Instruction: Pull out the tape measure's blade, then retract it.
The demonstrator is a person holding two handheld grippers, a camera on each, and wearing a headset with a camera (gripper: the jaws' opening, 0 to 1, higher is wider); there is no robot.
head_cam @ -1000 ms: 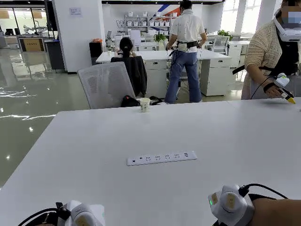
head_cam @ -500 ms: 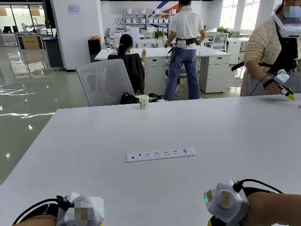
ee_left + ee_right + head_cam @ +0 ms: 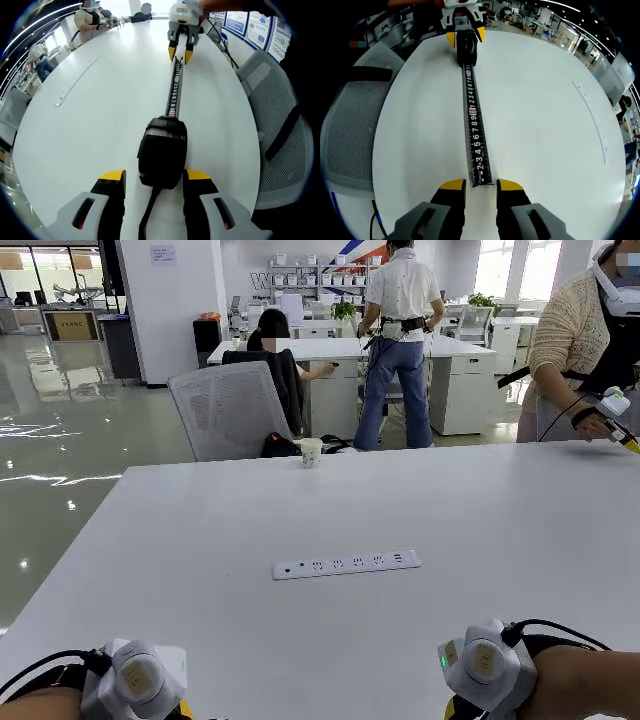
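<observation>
Black blade [image 3: 474,125]; right claw's [image 3: 481,185] hold unclear

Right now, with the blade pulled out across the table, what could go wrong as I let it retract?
The blade lies stretched flat from the case to the right tool. Released all at once, it may whip back and slam the case. Its tip sits between the right tool's jaws with slim gaps showing, so it could slip away early. The left tool flanks the case; I cannot tell how firmly, so recoil might twist it.
</observation>
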